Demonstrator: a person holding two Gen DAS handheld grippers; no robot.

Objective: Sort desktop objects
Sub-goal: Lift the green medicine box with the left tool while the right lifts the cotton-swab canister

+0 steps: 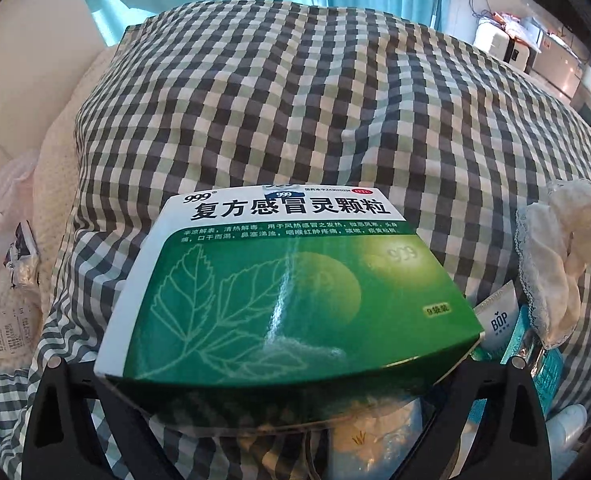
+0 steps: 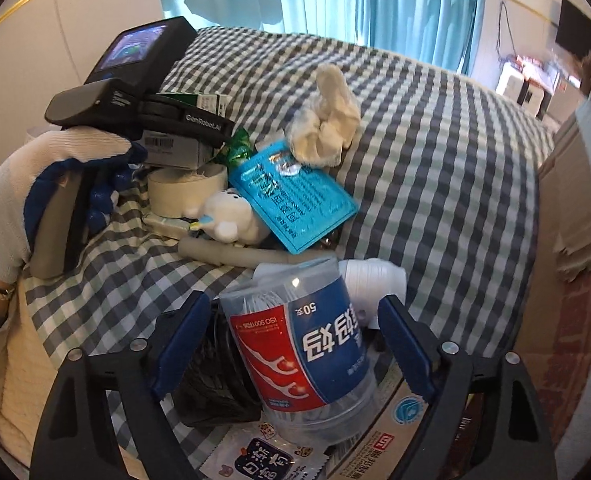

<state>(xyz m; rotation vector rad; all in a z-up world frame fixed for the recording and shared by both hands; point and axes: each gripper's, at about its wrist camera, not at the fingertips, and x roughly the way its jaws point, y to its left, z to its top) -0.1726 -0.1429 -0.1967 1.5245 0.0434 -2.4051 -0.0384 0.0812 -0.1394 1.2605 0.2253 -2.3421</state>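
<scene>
My left gripper is shut on a green and white 999 medicine box, held above the checked cloth. In the right wrist view the left gripper shows at the upper left with the box's end sticking out. My right gripper stands open around a clear jar of floss picks with a blue and red label; the blue pads flank it with gaps on both sides.
A pile lies on the cloth: a blue sachet, a white scrunchie, a tape roll, a small white plush, a white bottle, a grey tube. A cardboard box stands right.
</scene>
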